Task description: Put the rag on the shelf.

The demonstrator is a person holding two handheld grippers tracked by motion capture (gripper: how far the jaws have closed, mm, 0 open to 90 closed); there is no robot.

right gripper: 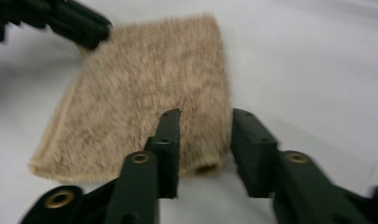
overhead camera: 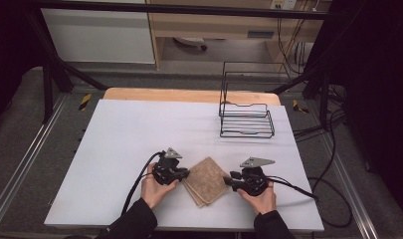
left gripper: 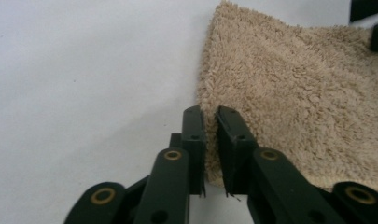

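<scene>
A folded tan towel lies flat on the white table near the front edge, between my two grippers. My left gripper is at the towel's left edge. In the left gripper view its jaws stand almost together, pinching the edge of the towel. My right gripper is at the towel's right side. In the right gripper view it is open, its jaws straddling the folded edge of the towel. The left gripper's black jaws show at the towel's far corner.
A black wire rack stands at the back right of the table. A wooden board edge runs along the table's far side. Cables trail from the grippers toward the right and the front.
</scene>
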